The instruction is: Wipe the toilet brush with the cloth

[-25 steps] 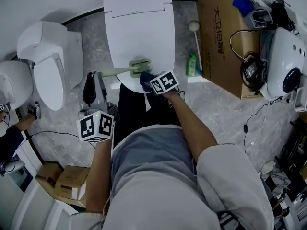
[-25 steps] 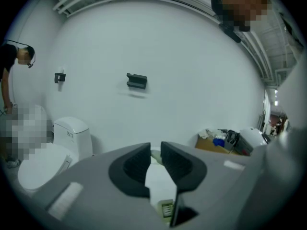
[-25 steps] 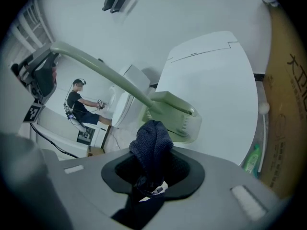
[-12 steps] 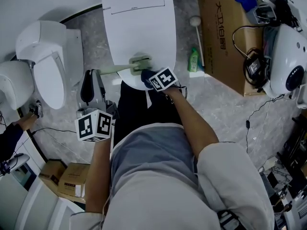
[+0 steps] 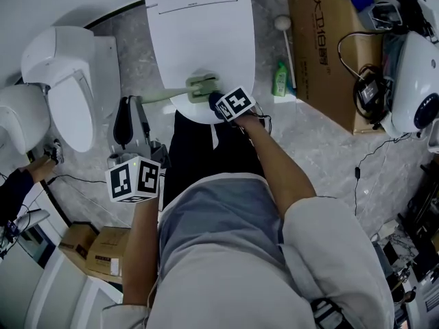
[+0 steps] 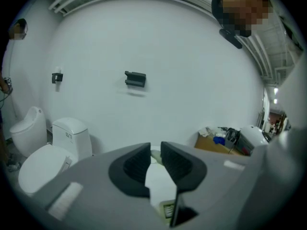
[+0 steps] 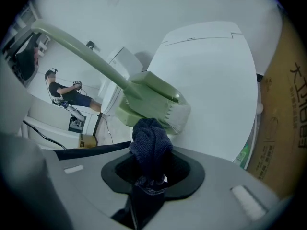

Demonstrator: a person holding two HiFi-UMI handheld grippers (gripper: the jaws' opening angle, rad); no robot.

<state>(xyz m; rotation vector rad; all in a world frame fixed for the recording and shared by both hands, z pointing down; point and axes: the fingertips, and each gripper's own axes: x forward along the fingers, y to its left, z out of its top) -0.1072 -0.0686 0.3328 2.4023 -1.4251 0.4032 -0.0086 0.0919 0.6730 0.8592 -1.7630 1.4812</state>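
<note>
A pale green toilet brush lies across the front of a closed white toilet lid. Its handle runs left to my left gripper, which is shut on the handle's end. In the left gripper view the jaws of my left gripper stand almost together, with a pale strip between them. My right gripper is shut on a dark blue cloth. The bunched cloth touches the near side of the brush head.
Two more white toilets stand at the left. A green bottle, a white-knobbed stick and a cardboard box with cables are at the right. Small boxes sit at the lower left. A person's arm shows at the left edge.
My right gripper, with the cloth in it, has edged closer to the brush head. The left gripper and the brush have barely moved.
</note>
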